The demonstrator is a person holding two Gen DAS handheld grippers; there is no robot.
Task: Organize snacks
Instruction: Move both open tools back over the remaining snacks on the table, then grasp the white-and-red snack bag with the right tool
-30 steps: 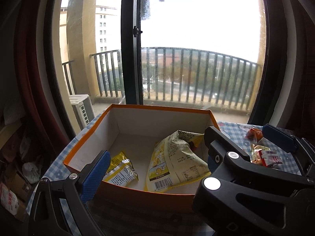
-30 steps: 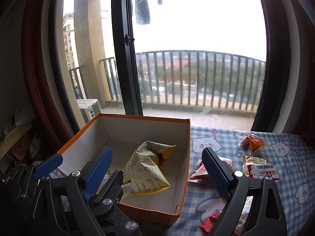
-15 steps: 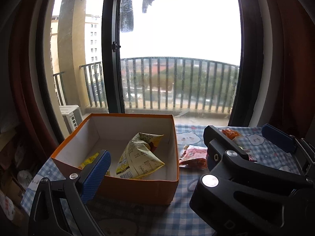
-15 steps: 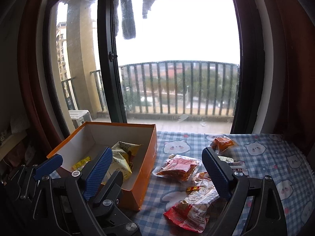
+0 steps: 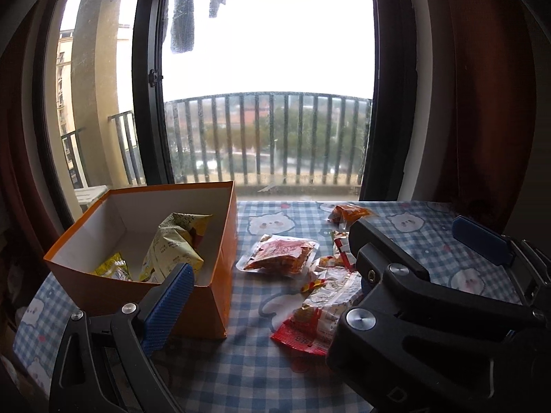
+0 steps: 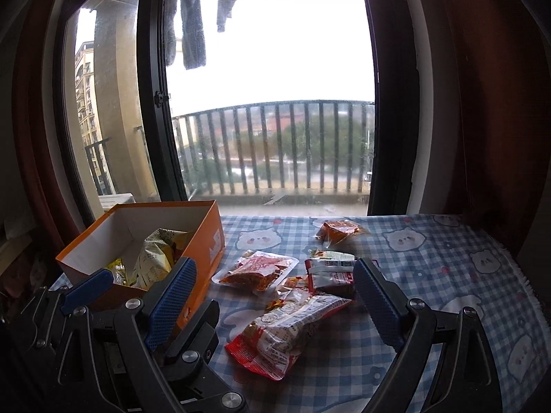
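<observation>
Seen from the left wrist camera, an orange box (image 5: 220,275) sits at lower left of the frame on a blue-and-white checked tablecloth (image 5: 241,371) printed with bears, a large yellow snack bag (image 5: 172,247) and a small yellow packet (image 5: 112,270) lying inside it. To the right of the box, a clear tray of red snacks (image 5: 280,256) rests on the cloth, with a long red-and-white snack pack (image 5: 316,313) nearer the camera and an orange packet (image 5: 349,212) farther back toward the window (image 5: 268,69). The left gripper (image 5: 268,306) hangs above the cloth at the bottom of the frame, its fingers spread wide and grasping nothing; the right gripper's black frame covers the lower right. From the right wrist camera, the right gripper (image 6: 275,303) likewise stands released, its blue pads (image 6: 377,301) well apart with the long red-and-white snack pack (image 6: 292,330) lying on the cloth between them, untouched. Beyond it lie the clear tray of red snacks (image 6: 256,272), a red-and-white wrapper (image 6: 330,273) just beside it and the orange packet (image 6: 339,230) at centre. The orange box (image 6: 203,261) stands at centre left, the large yellow snack bag (image 6: 155,258) inside. A balcony railing (image 6: 275,148) fills the window behind.
</observation>
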